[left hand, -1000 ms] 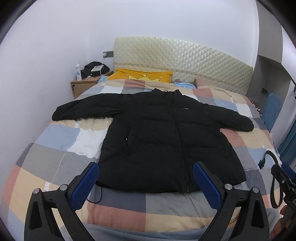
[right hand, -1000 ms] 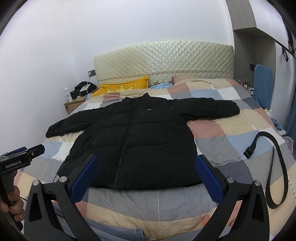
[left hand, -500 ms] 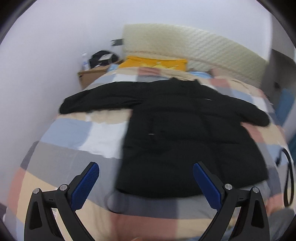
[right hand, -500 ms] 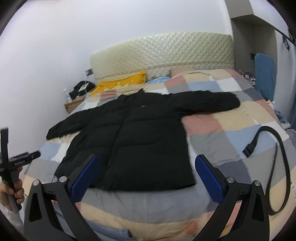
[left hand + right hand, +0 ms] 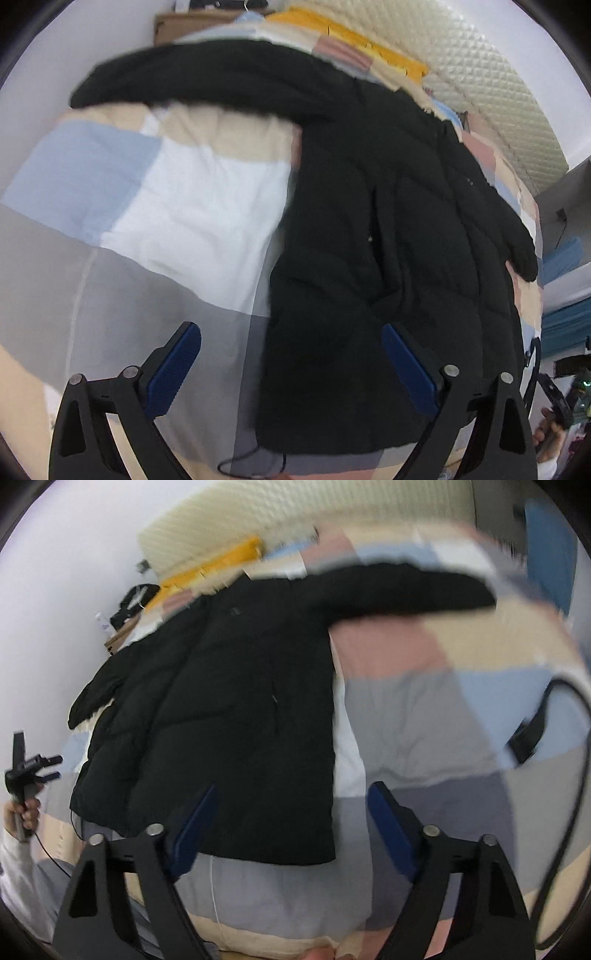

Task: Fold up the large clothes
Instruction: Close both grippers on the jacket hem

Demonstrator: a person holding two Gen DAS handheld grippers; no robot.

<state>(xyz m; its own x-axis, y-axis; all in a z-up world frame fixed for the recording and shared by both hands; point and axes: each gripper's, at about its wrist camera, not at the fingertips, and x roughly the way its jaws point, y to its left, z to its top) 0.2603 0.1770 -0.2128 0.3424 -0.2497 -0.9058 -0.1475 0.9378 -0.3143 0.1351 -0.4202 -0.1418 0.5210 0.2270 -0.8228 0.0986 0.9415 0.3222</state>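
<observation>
The black jacket (image 5: 388, 236) lay flat on the bed (image 5: 177, 221); the left gripper (image 5: 291, 365) hung wide open over its hem corner, holding nothing, and the right gripper (image 5: 291, 827) was closing, empty, above the other corner, with bare quilt beside both

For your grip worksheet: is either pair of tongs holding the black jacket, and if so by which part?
Nothing is held. The left tongs stand open above the jacket's hem corner; the right tongs are closing at the other corner, pads not yet pressing.

checked quilt (image 5: 192, 206) | yellow pillow (image 5: 369, 44) | quilted headboard (image 5: 491, 103) | black strap (image 5: 532, 731)
</observation>
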